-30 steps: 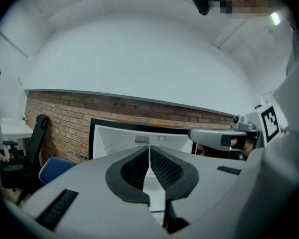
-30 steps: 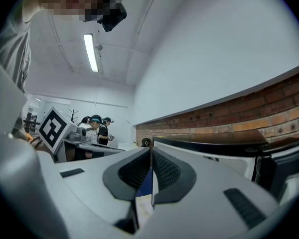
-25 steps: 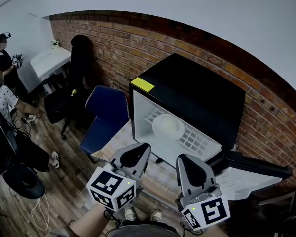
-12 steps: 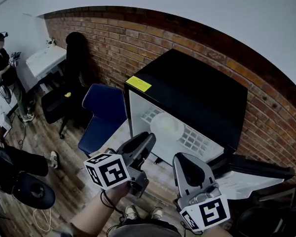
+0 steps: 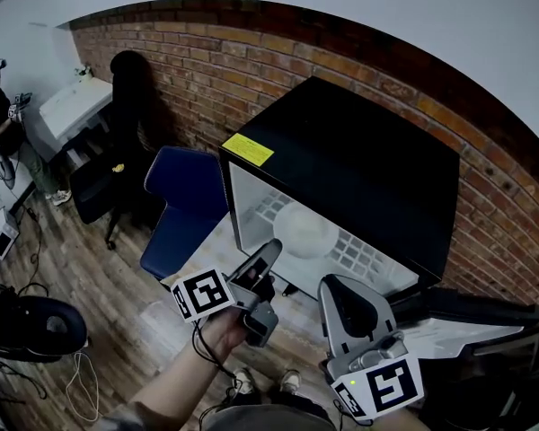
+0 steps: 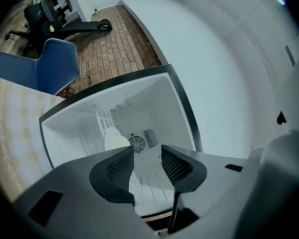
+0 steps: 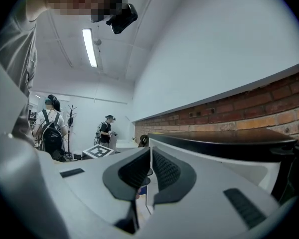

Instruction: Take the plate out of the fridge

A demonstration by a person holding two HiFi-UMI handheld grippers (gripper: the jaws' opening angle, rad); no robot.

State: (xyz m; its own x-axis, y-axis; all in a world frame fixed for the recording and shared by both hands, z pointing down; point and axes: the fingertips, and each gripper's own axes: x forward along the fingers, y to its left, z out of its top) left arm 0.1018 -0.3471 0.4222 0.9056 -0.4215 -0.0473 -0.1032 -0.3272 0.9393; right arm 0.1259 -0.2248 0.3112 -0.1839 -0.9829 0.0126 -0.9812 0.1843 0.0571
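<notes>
A black mini fridge stands against a brick wall, with its door swung open to the right. The white inside is lit. A white plate lies flat on the wire shelf, toward the left half of the compartment; nothing else can be made out on that shelf. A yellow sticker sits on the top front corner of the fridge.

The left gripper, rolled onto its side, points level at the open compartment just in front of it. Its fingers have just been opening and now stand apart with nothing between them. The left gripper view shows the plate beyond them, near a round fan grille on the back wall.

The right gripper is held beside it, in front of the fridge, fingers closed together and empty. A blue chair stands left of the fridge.
</notes>
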